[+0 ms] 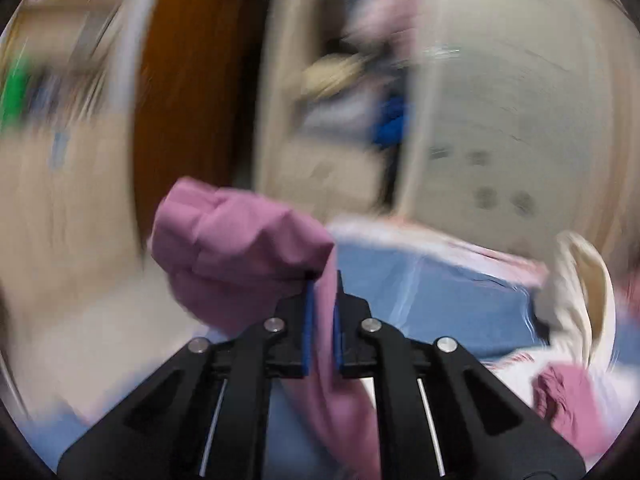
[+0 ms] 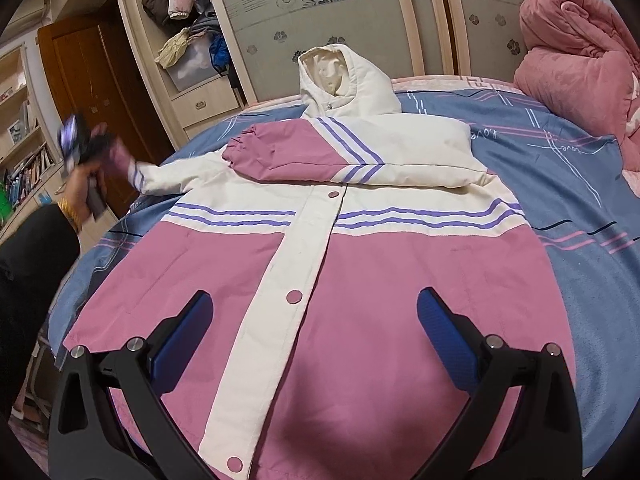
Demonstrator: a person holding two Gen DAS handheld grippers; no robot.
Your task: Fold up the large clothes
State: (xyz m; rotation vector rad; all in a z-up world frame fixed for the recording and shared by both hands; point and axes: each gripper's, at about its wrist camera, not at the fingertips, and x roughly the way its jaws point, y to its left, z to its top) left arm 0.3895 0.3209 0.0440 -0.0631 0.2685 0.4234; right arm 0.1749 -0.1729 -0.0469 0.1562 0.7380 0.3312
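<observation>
Jacket — flat on bed, one sleeve already crossed over chest. Left gripper clamps cuff, mid-left of frame, likely for folding inward. Right gripper — spread wide, empty, above hem.

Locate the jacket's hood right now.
In the right wrist view the hood stands top centre, at the far end of the jacket on the bed, before the wardrobe doors.

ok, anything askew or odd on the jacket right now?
Only mid-fold asymmetry: one sleeve lies folded across the jacket chest, while the other sleeve's cuff is pinched in the left hand-held gripper, off the bed. No damage visible.
</observation>
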